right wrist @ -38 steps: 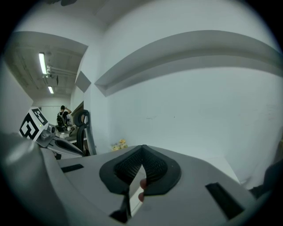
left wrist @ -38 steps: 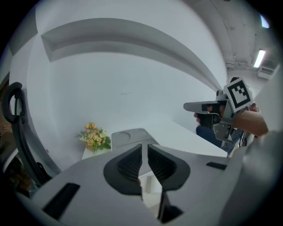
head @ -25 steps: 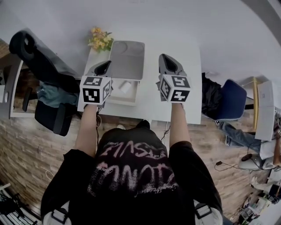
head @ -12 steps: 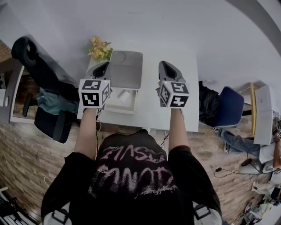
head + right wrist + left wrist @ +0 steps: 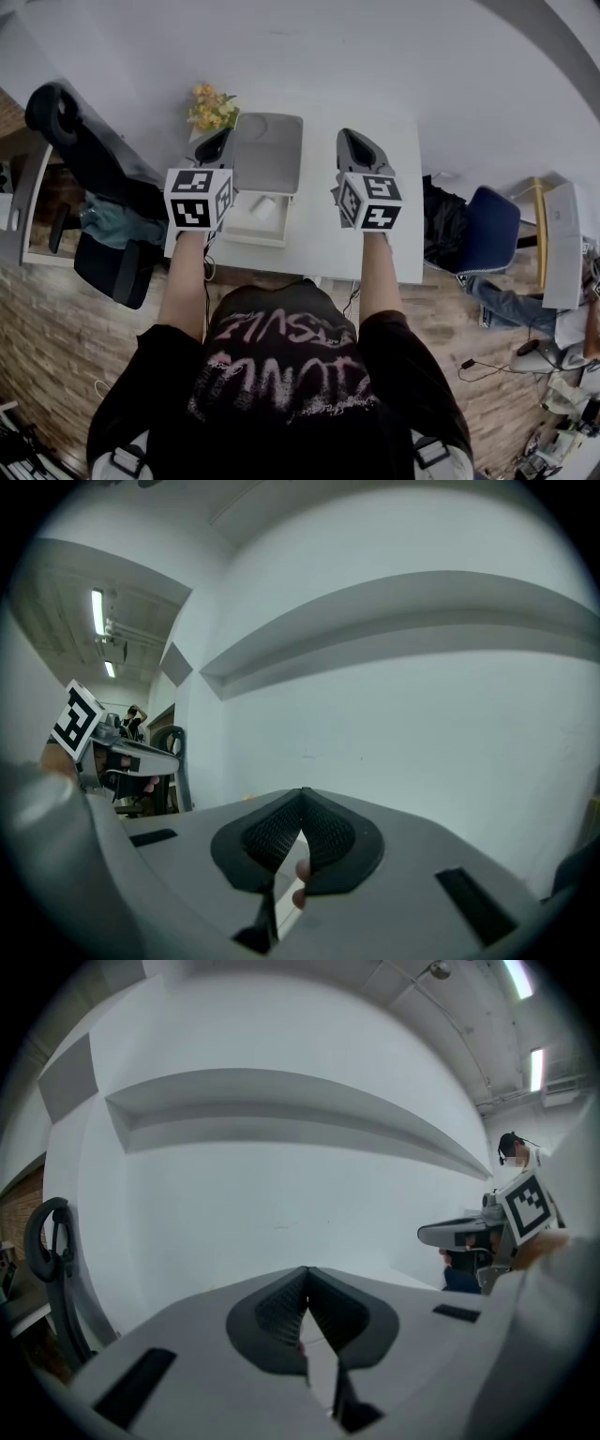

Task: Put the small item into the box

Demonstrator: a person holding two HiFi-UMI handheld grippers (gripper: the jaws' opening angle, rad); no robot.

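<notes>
Holding the left tongs [image 5: 307,1270] and right tongs [image 5: 302,792] clenched on nothing above the counter [image 5: 321,234] — barely shifted from a second ago. Leaves the small white item [image 5: 263,208] lying inside the open box [image 5: 251,237] as before — likely done. Too small to read its long axis or heading.

The left hand-held gripper [image 5: 306,1274] fills the lower middle of the frame, its two dark ribbed pads pressed together at the tips with nothing between them. Behind it rises a plain white wall [image 5: 281,1194], crossed in the upper half by a long grey ledge [image 5: 300,1101]. At the left edge stands the dark back of an office chair [image 5: 49,1260], with a strip of brick wall [image 5: 21,1206] beside it. At the right edge the right hand-held gripper [image 5: 448,1234] juts in, its marker cube [image 5: 527,1201] showing. Ceiling lights [image 5: 536,1068] glow at upper right.
</notes>
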